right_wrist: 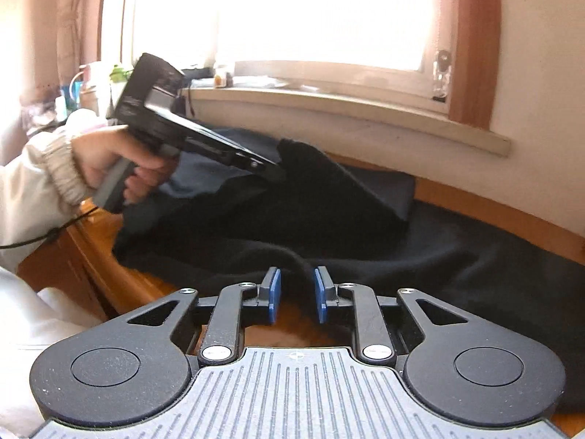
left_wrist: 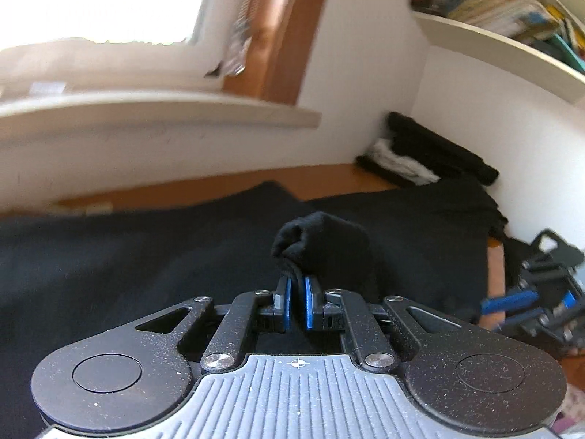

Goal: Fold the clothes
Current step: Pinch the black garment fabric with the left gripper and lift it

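Two views, left wrist first. Left gripper (left_wrist: 297,292) nearly closed, blue pads (left_wrist: 288,301) pinching a raised bunch of the black garment (left_wrist: 321,245); remainder of the garment spread flat over the wooden table (left_wrist: 329,181). Right gripper (left_wrist: 519,301) at the far right edge, blurred, low over the cloth. Windowsill (left_wrist: 157,108) behind the table, bookshelf (left_wrist: 504,42) upper right, a dark bundle (left_wrist: 438,153) in the wall corner.

Right wrist view: right gripper (right_wrist: 296,292) partly open, blue pads (right_wrist: 275,294) apart, a hem edge of the black garment (right_wrist: 365,245) running between them; contact of pads with cloth not discernible. Left gripper (right_wrist: 279,168) gripped by a hand (right_wrist: 124,168) in a pale sleeve (right_wrist: 40,179), tip buried in a lifted fold of the garment, fabric rising from the table (right_wrist: 475,201) to that tip. Windowsill (right_wrist: 347,109) and bright window (right_wrist: 310,11) beyond.
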A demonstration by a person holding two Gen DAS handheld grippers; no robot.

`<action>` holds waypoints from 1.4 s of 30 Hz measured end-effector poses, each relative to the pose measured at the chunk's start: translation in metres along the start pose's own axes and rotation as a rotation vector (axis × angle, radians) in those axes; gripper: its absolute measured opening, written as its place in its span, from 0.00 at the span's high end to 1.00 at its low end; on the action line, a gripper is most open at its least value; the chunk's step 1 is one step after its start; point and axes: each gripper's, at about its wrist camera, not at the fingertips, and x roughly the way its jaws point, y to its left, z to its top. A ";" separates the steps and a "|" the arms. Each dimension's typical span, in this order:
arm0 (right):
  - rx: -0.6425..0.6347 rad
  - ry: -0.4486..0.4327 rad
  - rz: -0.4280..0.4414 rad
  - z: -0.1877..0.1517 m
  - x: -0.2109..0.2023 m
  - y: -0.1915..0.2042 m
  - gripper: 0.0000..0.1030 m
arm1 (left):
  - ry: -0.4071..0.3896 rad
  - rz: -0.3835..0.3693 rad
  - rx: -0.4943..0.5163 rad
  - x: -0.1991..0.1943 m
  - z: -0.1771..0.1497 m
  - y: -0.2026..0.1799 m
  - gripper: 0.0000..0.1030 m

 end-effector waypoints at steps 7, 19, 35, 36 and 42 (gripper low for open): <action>-0.120 0.062 0.062 0.010 0.023 0.024 0.73 | 0.019 -0.060 -0.094 0.001 0.000 0.019 0.92; -0.258 0.129 0.129 0.039 0.033 0.038 0.63 | 0.040 -0.045 -0.064 0.004 0.000 0.013 0.92; -0.259 0.221 0.222 0.030 0.034 0.034 0.99 | -0.010 -0.042 -0.031 -0.004 -0.002 0.005 0.92; -0.246 0.208 0.233 0.030 0.029 0.031 0.99 | -0.030 -0.042 -0.029 -0.007 -0.002 0.004 0.92; -0.288 0.190 0.164 0.034 0.024 0.024 0.94 | -0.032 -0.030 -0.001 -0.011 0.001 -0.002 0.92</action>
